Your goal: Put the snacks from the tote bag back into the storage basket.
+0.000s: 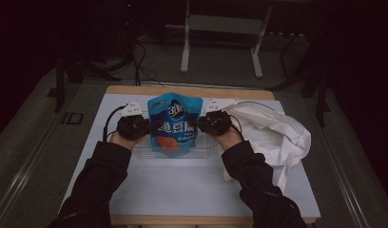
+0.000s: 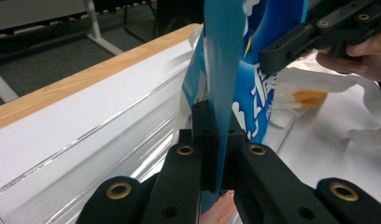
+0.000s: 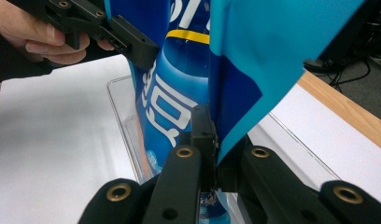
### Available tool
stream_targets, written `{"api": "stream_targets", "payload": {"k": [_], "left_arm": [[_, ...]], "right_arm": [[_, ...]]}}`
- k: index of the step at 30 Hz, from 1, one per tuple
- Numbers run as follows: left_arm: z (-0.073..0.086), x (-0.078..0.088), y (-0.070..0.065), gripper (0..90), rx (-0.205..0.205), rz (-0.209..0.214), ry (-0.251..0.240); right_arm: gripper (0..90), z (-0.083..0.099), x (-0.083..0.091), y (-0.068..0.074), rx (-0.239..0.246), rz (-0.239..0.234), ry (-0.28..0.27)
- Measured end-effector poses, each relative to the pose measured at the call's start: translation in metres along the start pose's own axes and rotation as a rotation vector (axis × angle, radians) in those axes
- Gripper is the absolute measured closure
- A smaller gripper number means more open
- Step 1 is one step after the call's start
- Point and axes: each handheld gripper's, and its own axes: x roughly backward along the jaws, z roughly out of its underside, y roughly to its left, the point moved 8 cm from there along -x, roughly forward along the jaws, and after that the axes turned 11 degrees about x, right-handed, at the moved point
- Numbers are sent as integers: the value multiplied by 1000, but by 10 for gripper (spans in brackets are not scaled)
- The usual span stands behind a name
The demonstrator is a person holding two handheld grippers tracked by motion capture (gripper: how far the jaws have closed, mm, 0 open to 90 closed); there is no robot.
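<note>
A blue snack pouch (image 1: 174, 124) hangs upright between the two hands, glossy, with large white lettering across its middle and an orange picture near the bottom. It sits over a clear plastic tray (image 1: 201, 151) on the white-topped desk (image 1: 182, 185), its lower end down inside the tray's walls. The left gripper (image 1: 153, 127) has its jaws clamped tight on the pouch's left edge; in the left gripper view the thin blue film (image 2: 222, 93) runs straight down between the pads. The right gripper (image 1: 194, 123) is pinched shut on the opposite edge in the same way. A crumpled white cloth bag (image 1: 273, 130) lies on the desk just beside the right hand. The room behind the desk is dark, and the small print on the pouch is too blurred to read. Whether the pouch's bottom touches the tray floor I cannot tell.
</note>
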Motion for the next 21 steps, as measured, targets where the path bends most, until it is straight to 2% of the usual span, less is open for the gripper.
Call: {"api": "stream_targets", "payload": {"k": [6,15,20,21], "left_arm": [[2,1,-2,896,-20,5,-4],[2,1,-2,871,-8,4,-3],[2,2,0,826,5,-13,-5],[2,2,1,785,10,-21,-6]], "right_arm": [[881,2,2,3,1,-6,-15],[846,2,2,1,4,-2,-11],[756,2,3,-2,-16,2,-27],[722,2,4,-3,-19,2,-30]]}}
